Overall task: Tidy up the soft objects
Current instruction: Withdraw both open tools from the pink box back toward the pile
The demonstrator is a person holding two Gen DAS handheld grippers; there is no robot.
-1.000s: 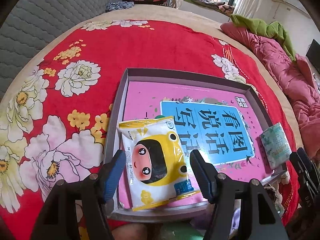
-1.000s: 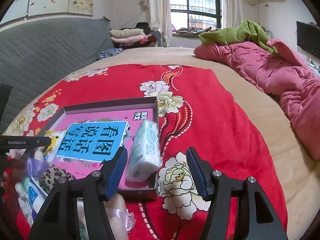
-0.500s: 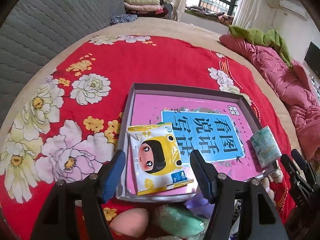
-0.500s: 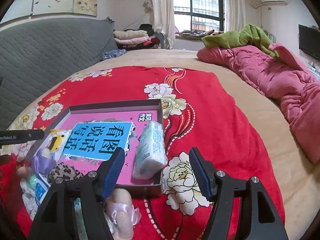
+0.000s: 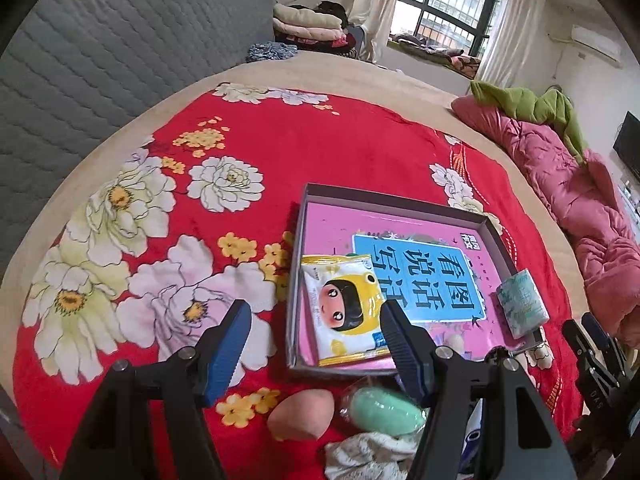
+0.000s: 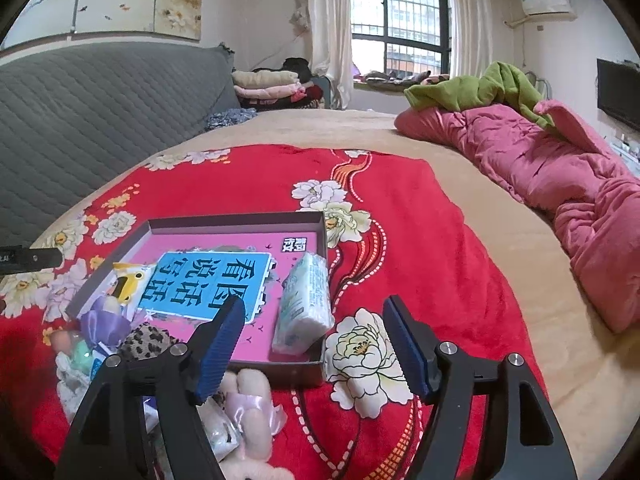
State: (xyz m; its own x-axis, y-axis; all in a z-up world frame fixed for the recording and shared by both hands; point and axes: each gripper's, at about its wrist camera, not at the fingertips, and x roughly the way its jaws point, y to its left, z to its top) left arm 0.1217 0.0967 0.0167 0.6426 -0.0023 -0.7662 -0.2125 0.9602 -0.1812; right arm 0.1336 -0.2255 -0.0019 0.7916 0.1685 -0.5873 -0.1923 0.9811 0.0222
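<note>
Both tongs, left gripper (image 5: 314,334) and right gripper (image 6: 314,334), gape wide and hold nothing; the yellow pack (image 5: 347,309) and tissue pack (image 6: 305,300) lie in the box's (image 6: 256,219) near corners, put away tidily.

I see a shallow box (image 5: 394,202) lying flat on the red cloth, its floor pink with a blue panel. Inside it, a yellow packet (image 5: 347,312) with a cartoon face lies flat at the near left corner, and a pale tissue pack (image 6: 306,302) lies along the right wall. Just outside the near edge sit a peach sponge (image 5: 301,414) and a mint sponge (image 5: 383,410) side by side, a purple bow (image 6: 105,324), a leopard-print piece (image 6: 145,340) and a cream plush (image 6: 248,408).
</note>
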